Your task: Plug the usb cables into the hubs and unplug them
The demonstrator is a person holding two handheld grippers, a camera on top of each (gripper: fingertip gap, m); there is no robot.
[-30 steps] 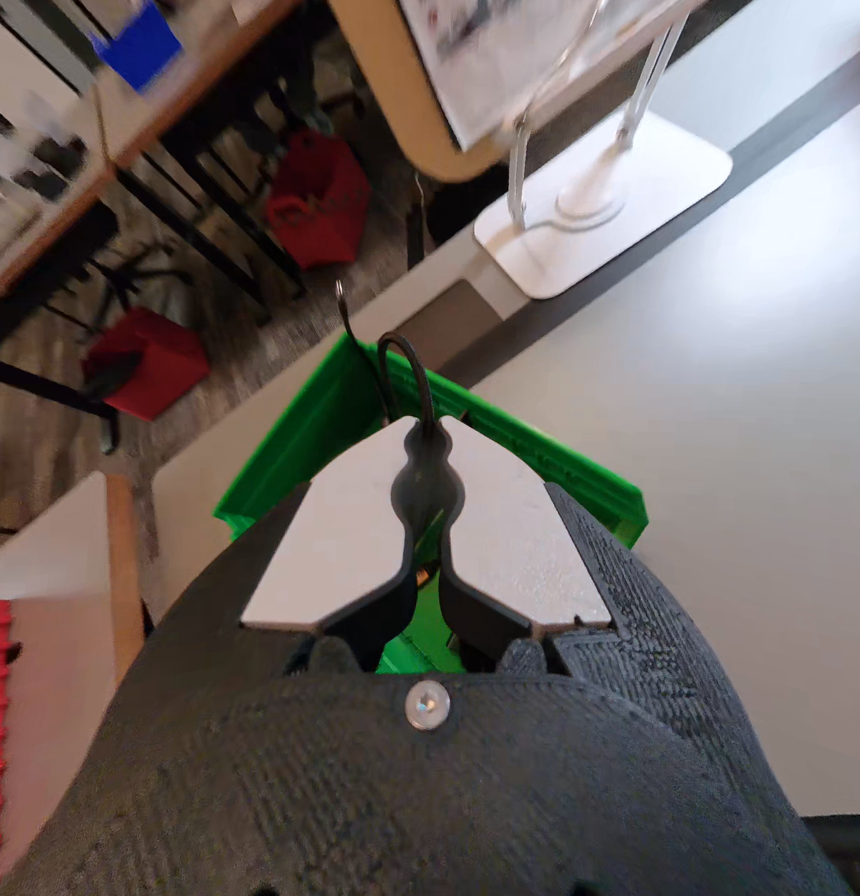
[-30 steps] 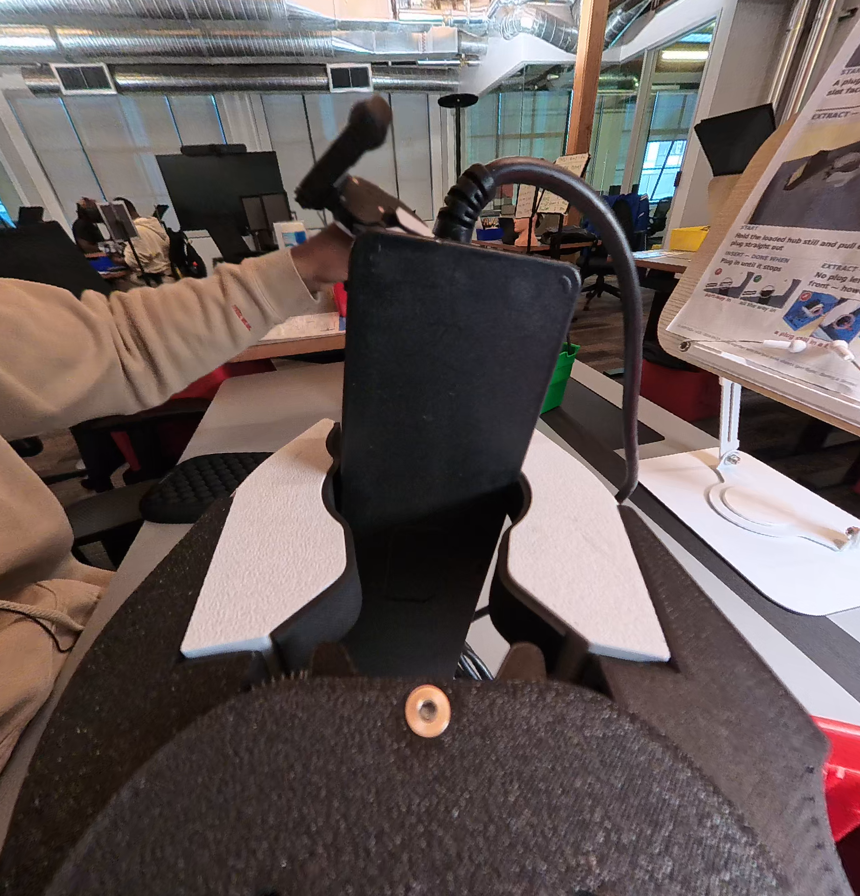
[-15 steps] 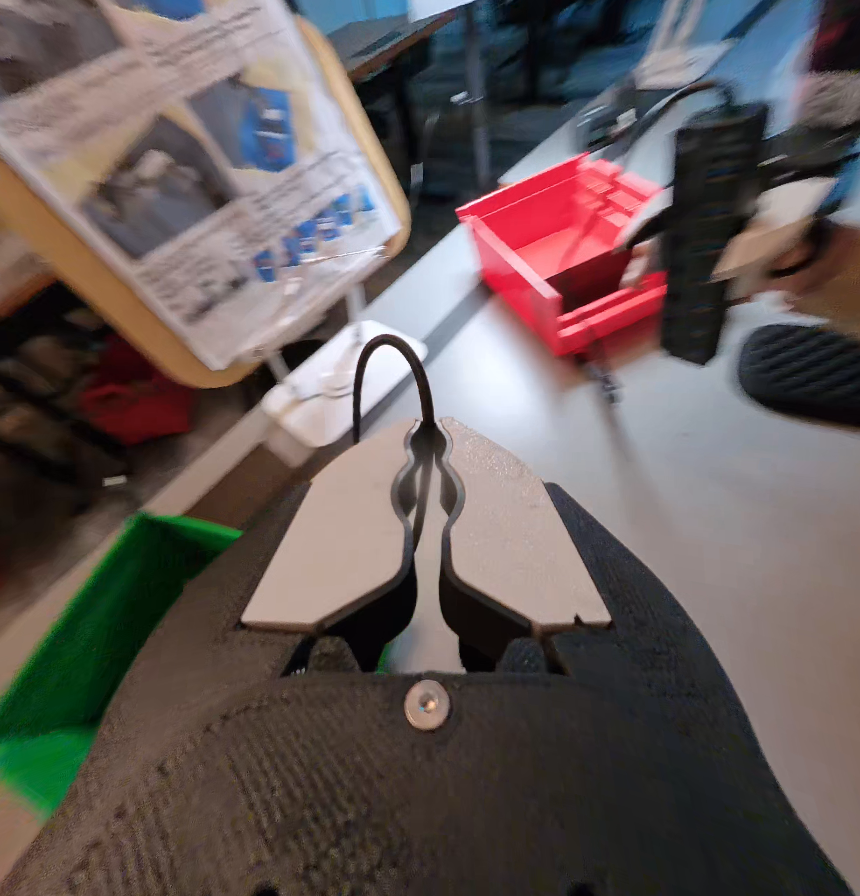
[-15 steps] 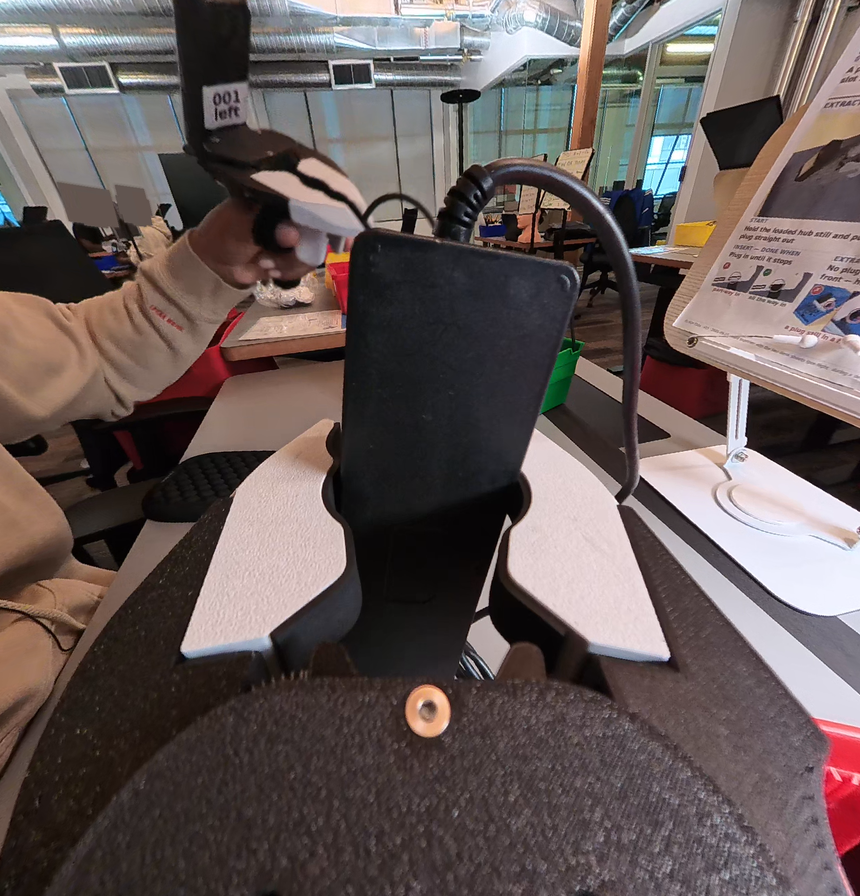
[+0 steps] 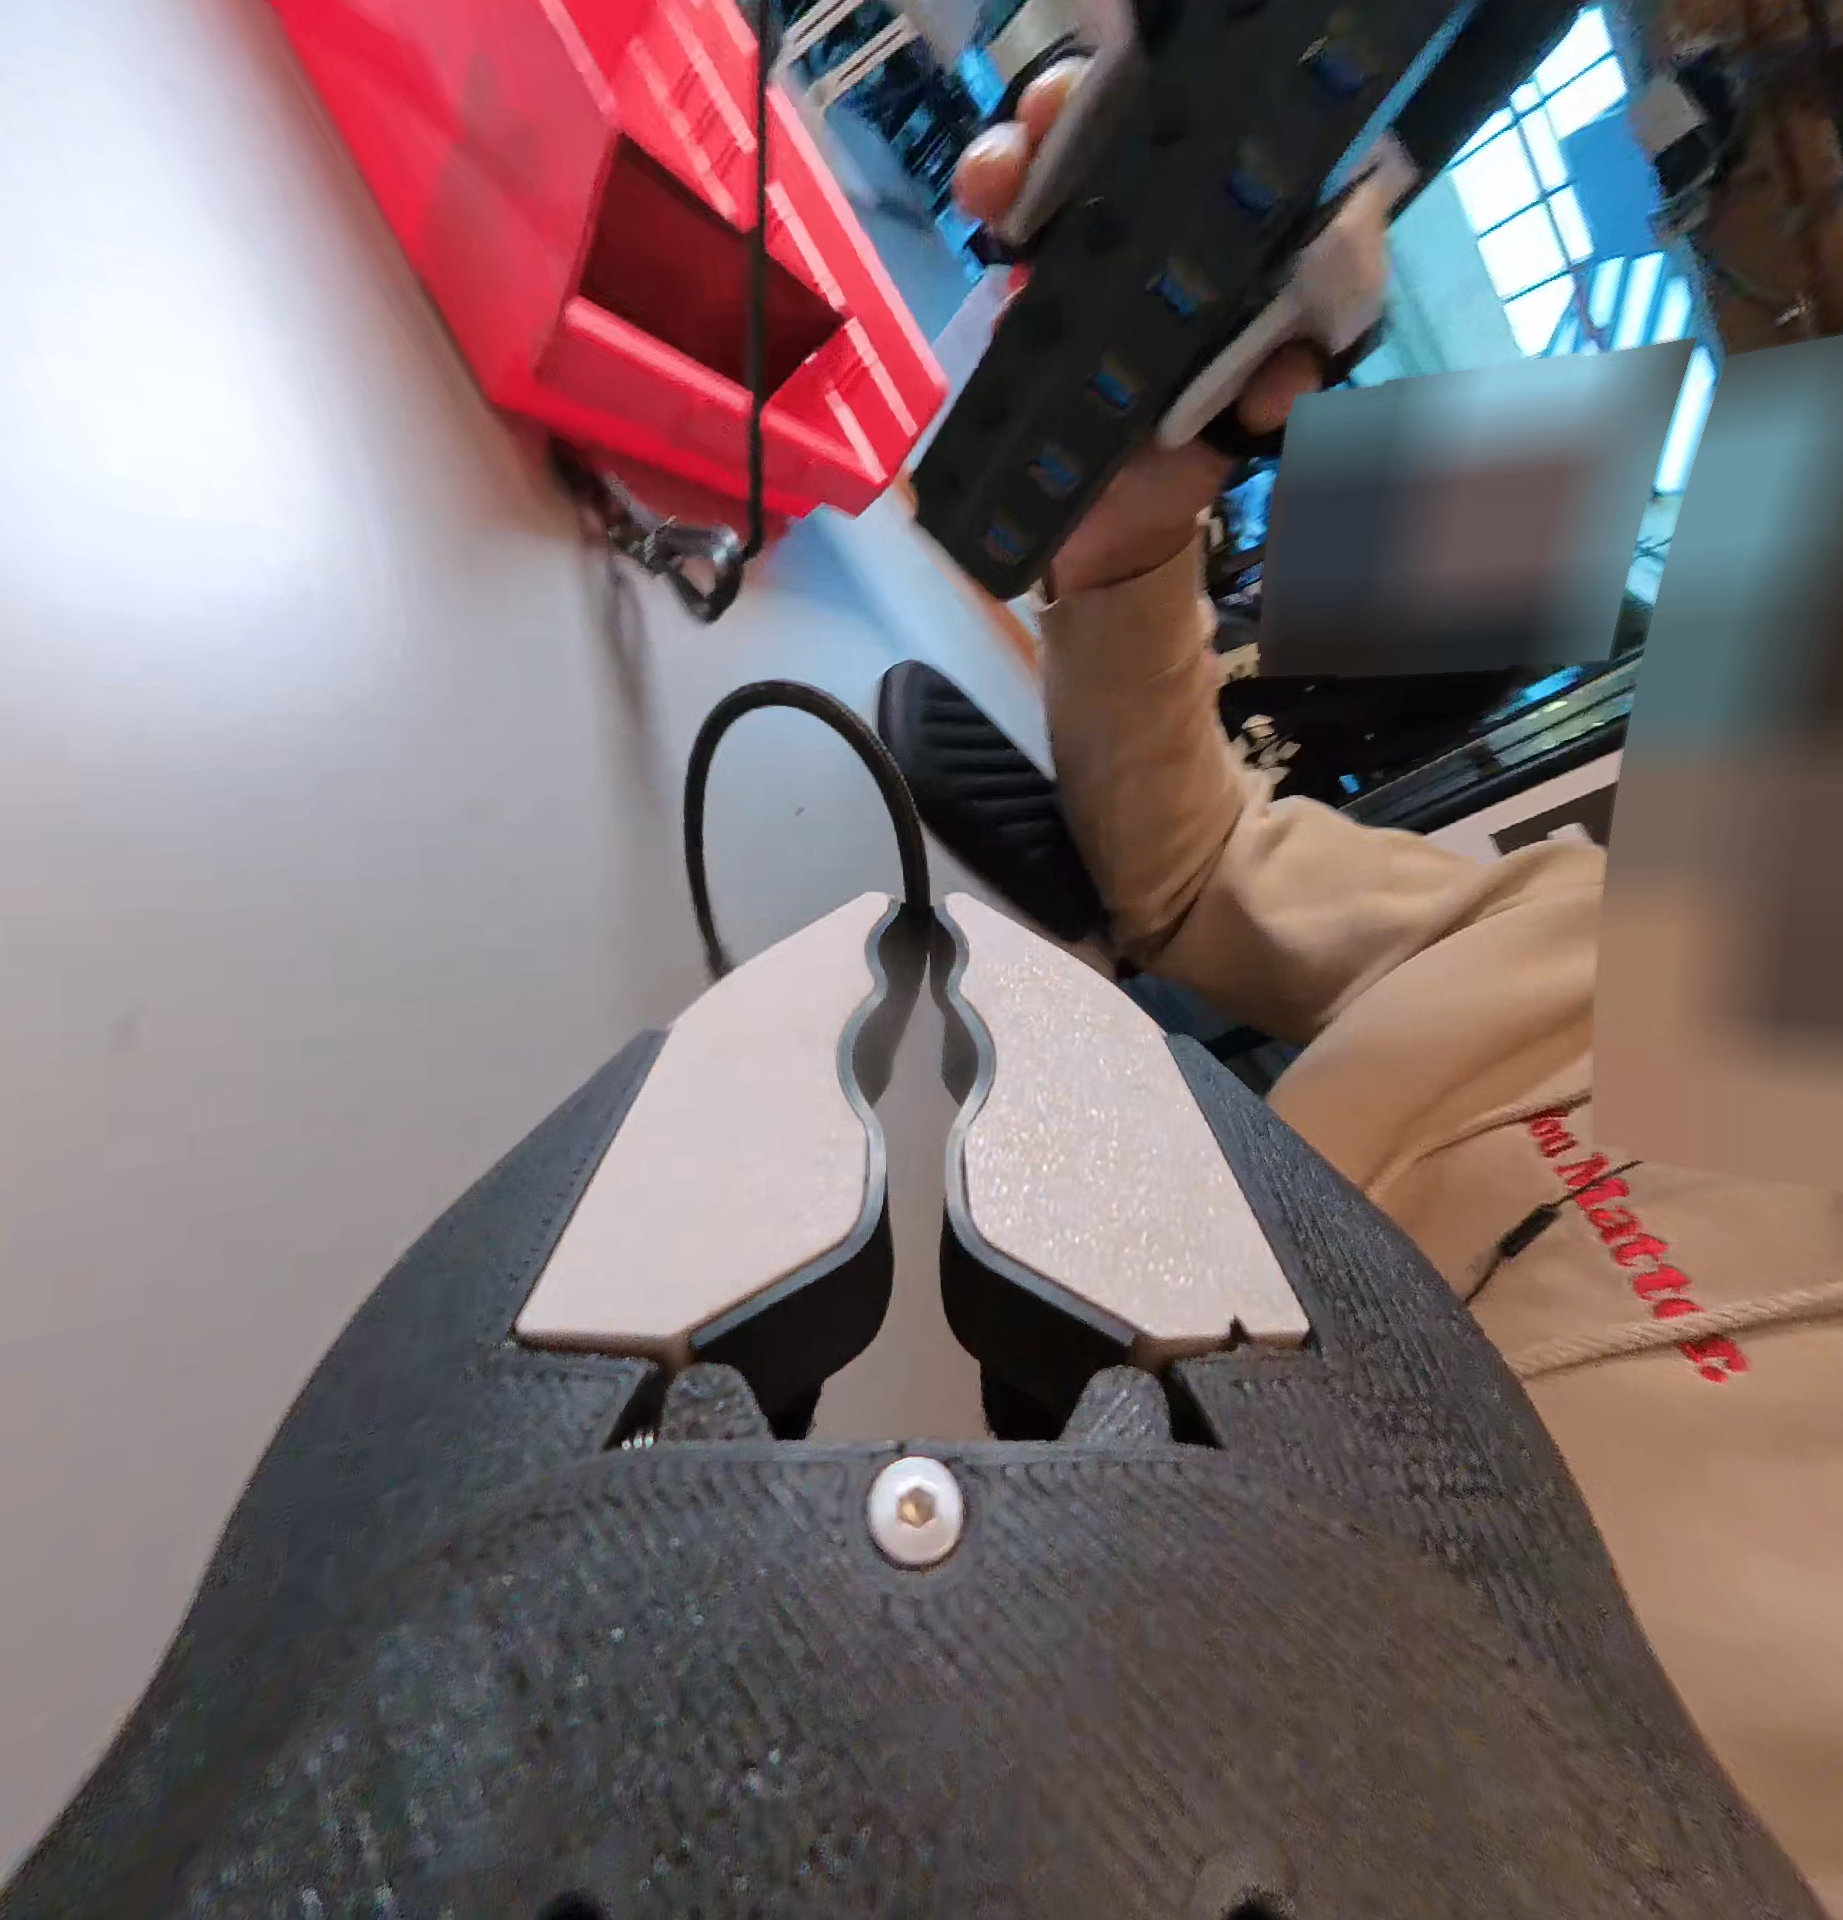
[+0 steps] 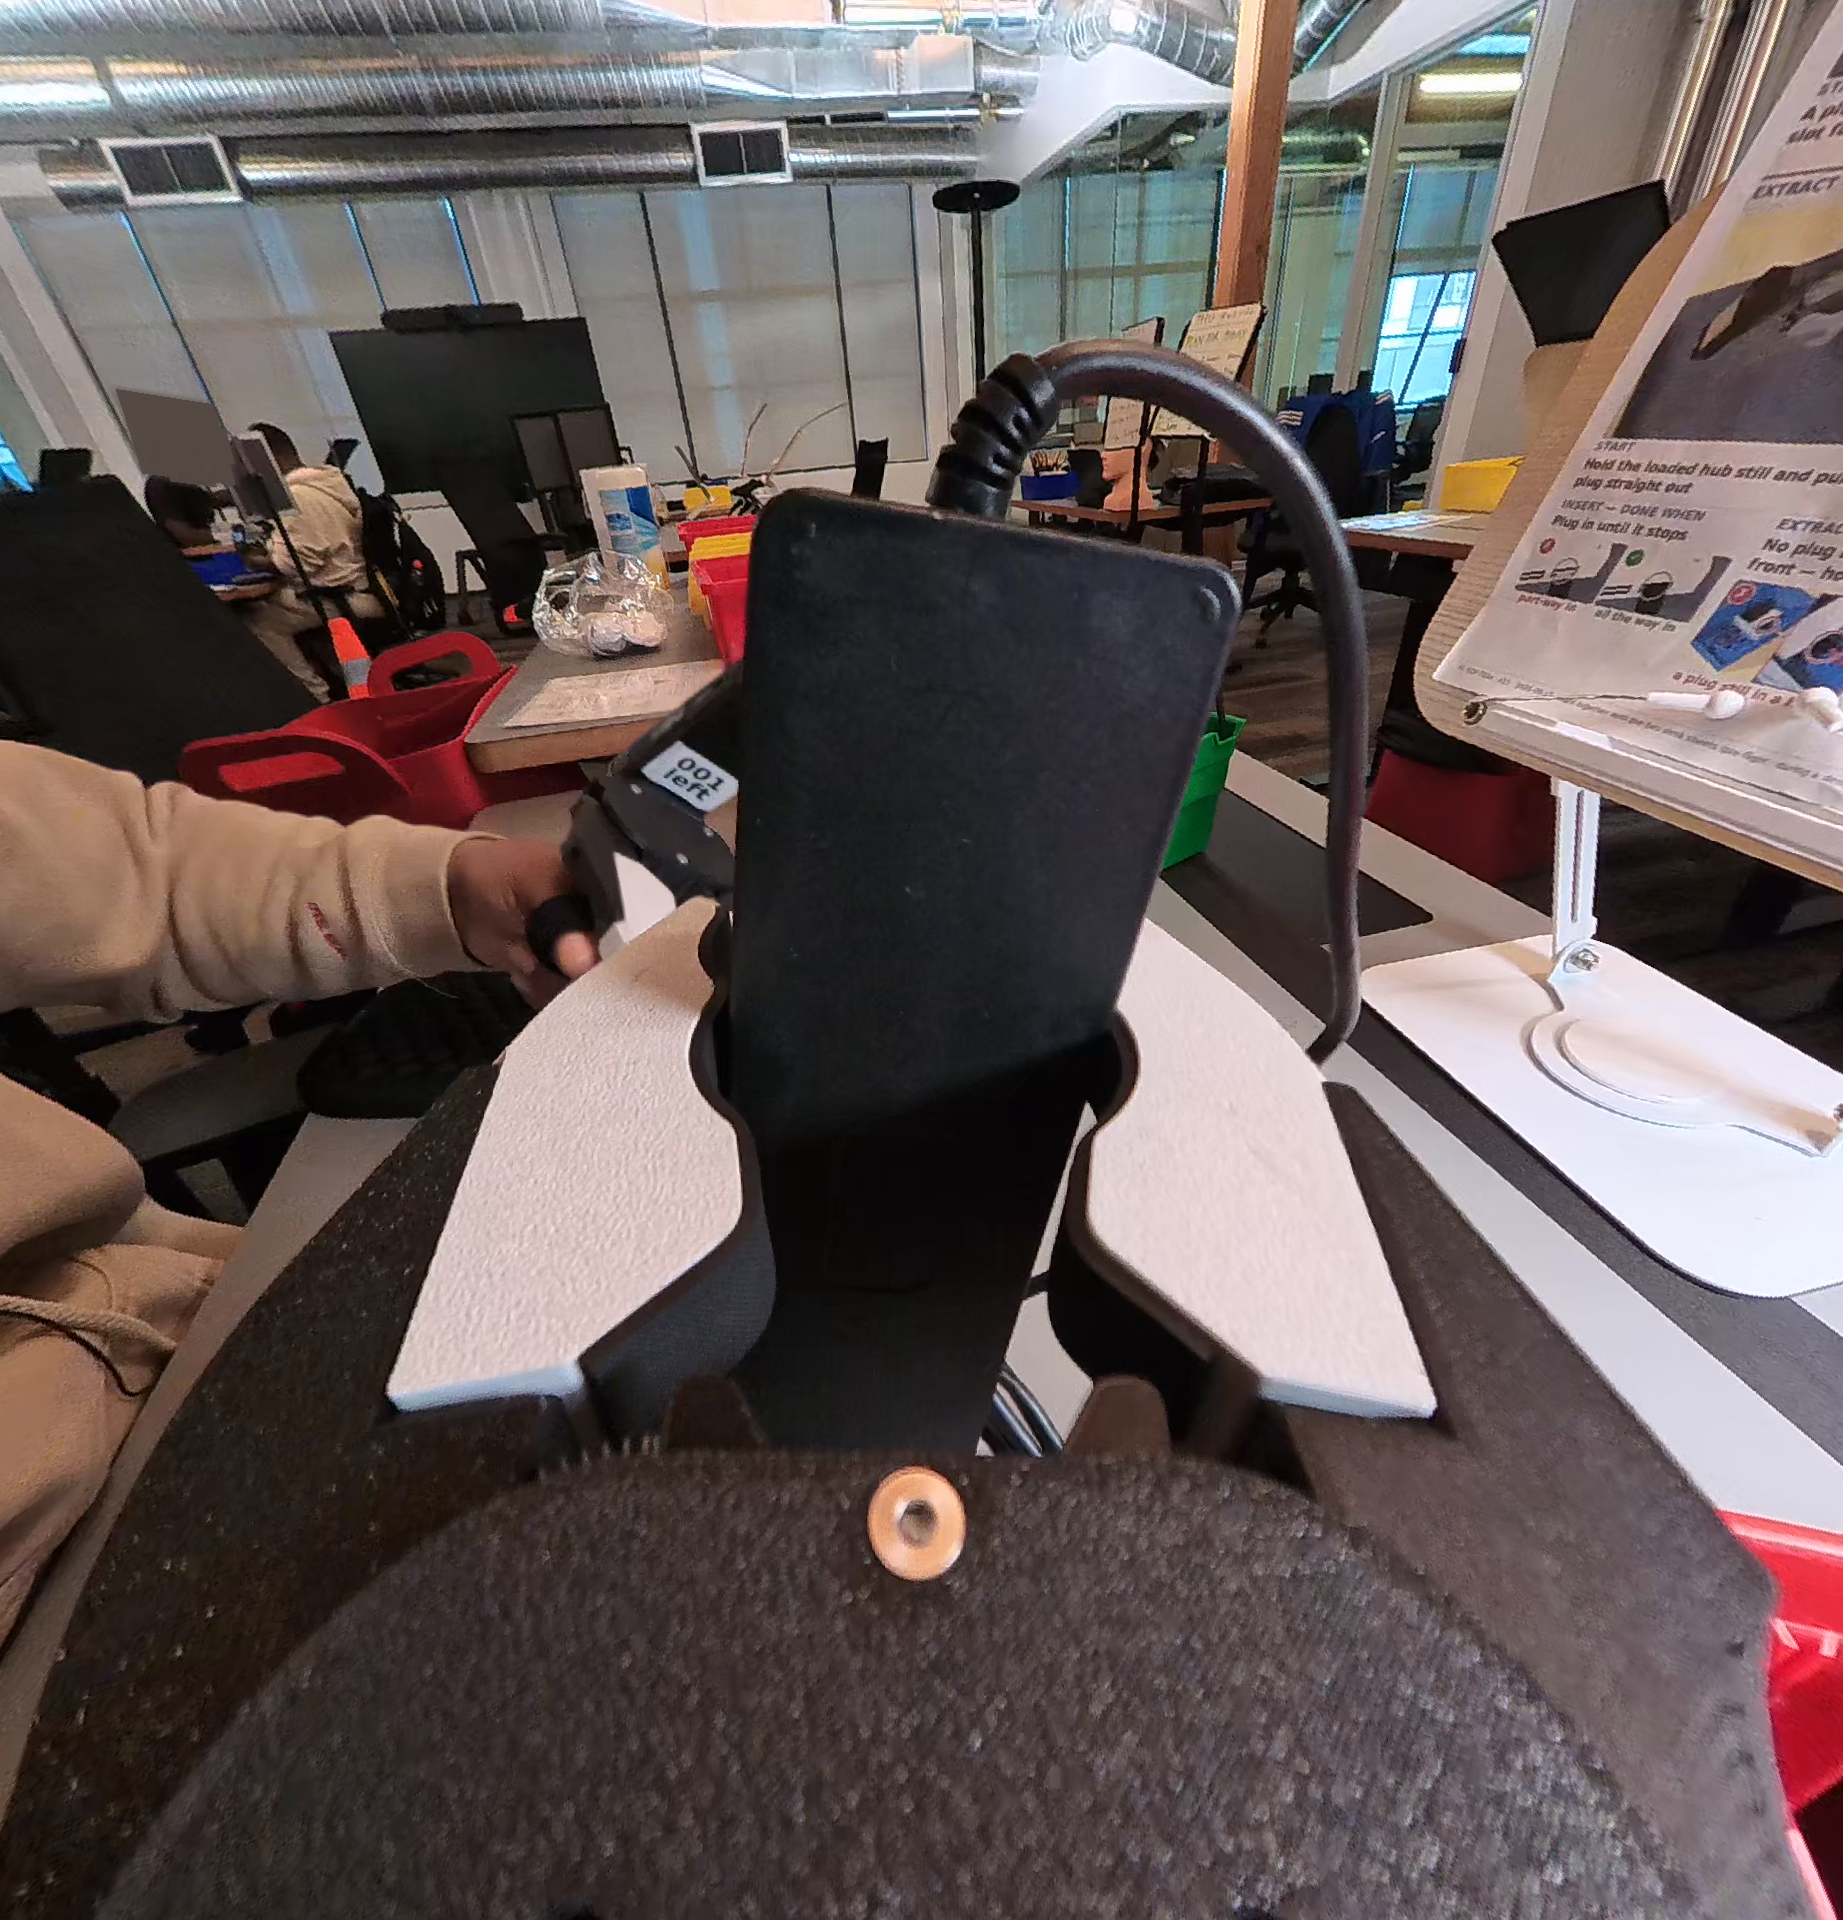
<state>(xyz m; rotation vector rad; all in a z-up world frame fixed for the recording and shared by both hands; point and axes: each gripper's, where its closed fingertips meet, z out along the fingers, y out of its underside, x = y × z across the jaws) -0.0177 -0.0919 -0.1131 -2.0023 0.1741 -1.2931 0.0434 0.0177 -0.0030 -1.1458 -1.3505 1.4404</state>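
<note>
The right gripper [image 6: 912, 1049] clamps the stiff, light hub [image 6: 958, 831] by its near end, while the left gripper [image 5: 915, 920] pinches the thin, floppy cable [image 5: 792, 727].

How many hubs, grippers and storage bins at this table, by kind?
Black rectangular USB hub: 1
Black two-finger grippers: 2, left gripper and right gripper
Plastic bins: 2, red bin and green bin
Total: 5

Bright, even daylight from the tall rear windows [image 6: 751, 312]; soft glare washes the smooth grey tabletop [image 5: 221, 727]; the left wrist view smears the red plastic bin [image 5: 626, 249] with motion blur; wide-angle bending curves both frames' edges.
</note>
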